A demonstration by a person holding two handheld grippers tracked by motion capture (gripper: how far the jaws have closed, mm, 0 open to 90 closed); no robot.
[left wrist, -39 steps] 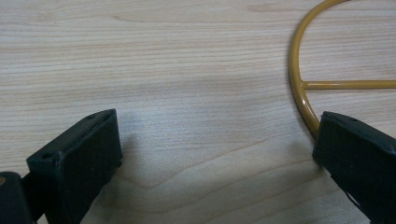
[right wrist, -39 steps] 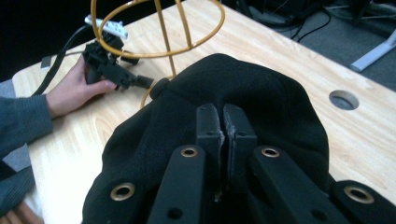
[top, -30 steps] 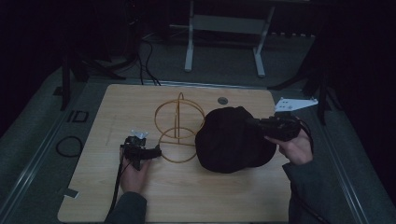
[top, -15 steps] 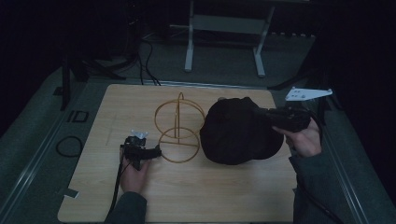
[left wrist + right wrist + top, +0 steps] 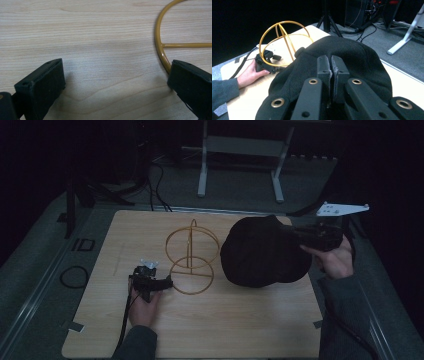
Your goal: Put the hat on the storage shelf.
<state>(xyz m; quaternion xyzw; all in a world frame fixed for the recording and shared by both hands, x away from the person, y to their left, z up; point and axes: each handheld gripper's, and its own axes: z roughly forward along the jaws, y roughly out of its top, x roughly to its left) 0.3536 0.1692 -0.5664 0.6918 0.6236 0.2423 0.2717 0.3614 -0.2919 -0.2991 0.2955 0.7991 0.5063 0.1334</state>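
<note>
Claw (image 5: pixel 331 65) in raised right hand (image 5: pixel 334 261), pinched on black hat (image 5: pixel 262 252).

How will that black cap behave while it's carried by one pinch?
Probably floppy: the black cap hangs from the right gripper, shut on its cloth. Likely light, since one pinch holds it. Its soft fabric should grip well and drape over the gold wire stand.

**A dim lab or studio set up for recording**

A bare wooden table (image 5: pixel 210 330) stands on grey carpet (image 5: pixel 45 265) in a dark room. Behind it are a white metal stand (image 5: pixel 240 150), loose cables (image 5: pixel 157 180) and equipment racks (image 5: pixel 372 10).
</note>
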